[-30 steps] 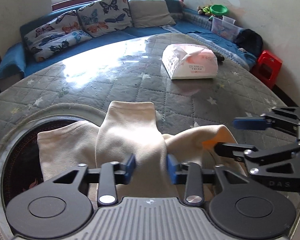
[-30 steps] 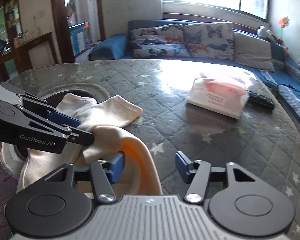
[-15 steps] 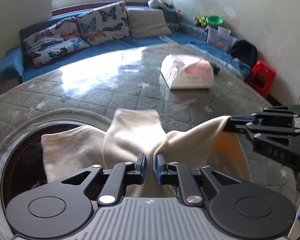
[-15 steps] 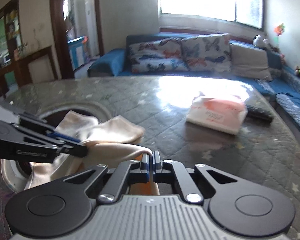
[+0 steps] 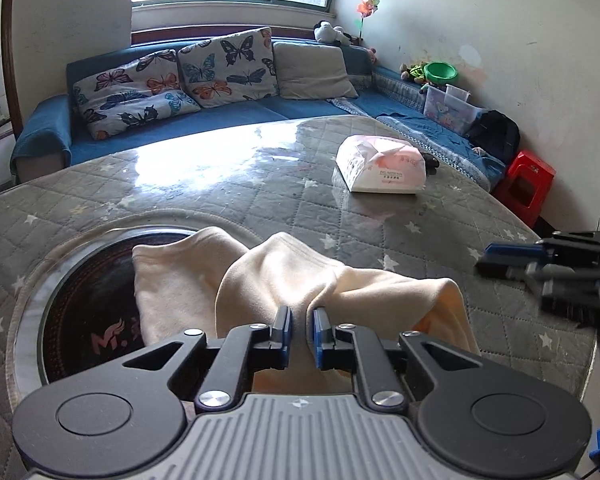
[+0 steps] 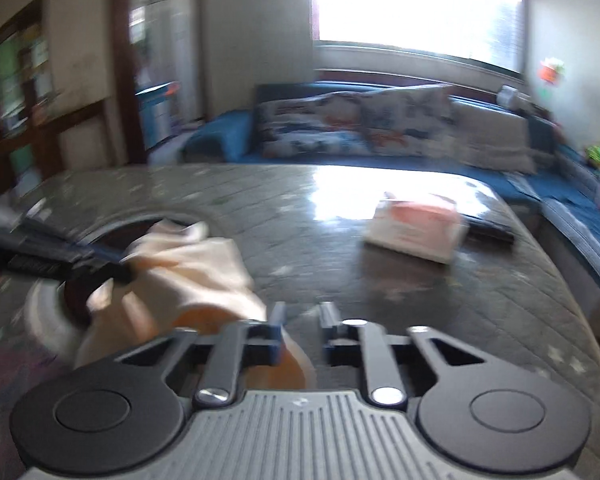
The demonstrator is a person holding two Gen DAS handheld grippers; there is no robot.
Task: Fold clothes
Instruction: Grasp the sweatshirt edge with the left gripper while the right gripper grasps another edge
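Note:
A cream garment (image 5: 284,280) lies bunched at the near edge of the round quilted table (image 5: 220,184), partly over a dark round inset (image 5: 88,308). My left gripper (image 5: 299,332) is shut on a pinched fold of the garment. In the blurred right wrist view the garment (image 6: 188,272) lies to the left, with the left gripper (image 6: 100,270) clamped on it. My right gripper (image 6: 300,320) has its jaws apart with nothing between them, just right of the cloth. It also shows in the left wrist view (image 5: 500,258), away from the garment.
A white and pink tissue pack (image 5: 382,164) lies on the far right of the table, with a dark remote (image 6: 488,232) behind it. A blue sofa with butterfly cushions (image 5: 180,76) runs behind the table. A red stool (image 5: 526,184) stands at the right.
My right gripper was shut on the garment's edge half a second ago; it has now opened, let go and pulled away to the right. My left gripper stays shut on the fold.

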